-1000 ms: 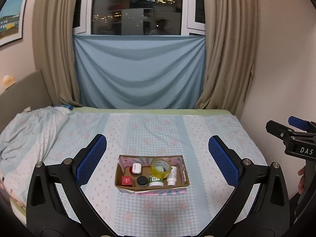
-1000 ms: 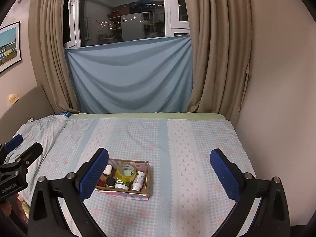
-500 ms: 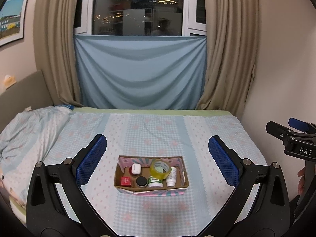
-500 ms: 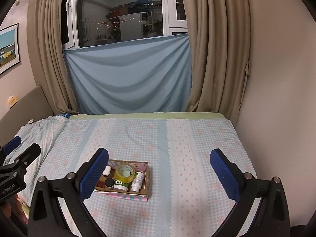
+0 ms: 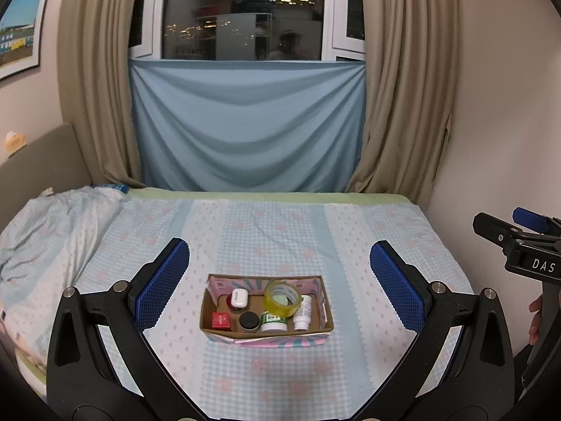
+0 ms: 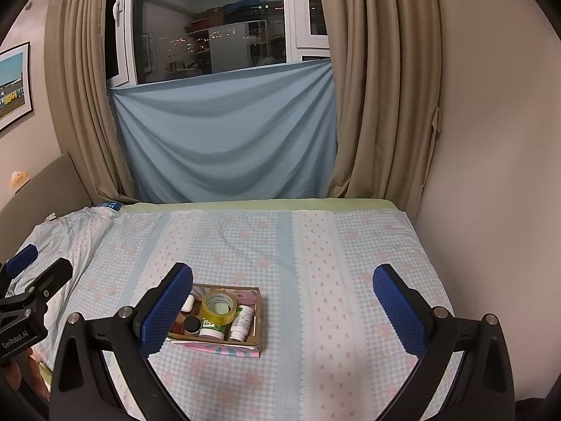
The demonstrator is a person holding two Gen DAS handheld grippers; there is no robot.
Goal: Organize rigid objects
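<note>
A cardboard box [image 5: 326, 312] sits on the bed, also in the right wrist view [image 6: 258, 319]. It holds a yellow tape roll [image 5: 282, 298], a white earbud case [image 5: 239, 296], a red box [image 5: 221, 319], a black lid [image 5: 249, 320], a green-labelled jar [image 5: 274, 321] and a white bottle [image 5: 303, 312]. My left gripper [image 5: 278, 280] is open and empty, held back above the box. My right gripper [image 6: 282, 301] is open and empty, to the box's right.
The bed has a blue checked sheet [image 5: 280, 231], with a crumpled blanket [image 5: 52, 224] at the left. A wall [image 6: 491, 175] borders the right side. Curtains and a window [image 5: 245, 17] stand behind the bed.
Both views have drifted slightly, so the box sits a little further away. Both grippers stay open and nothing in the box has moved.
</note>
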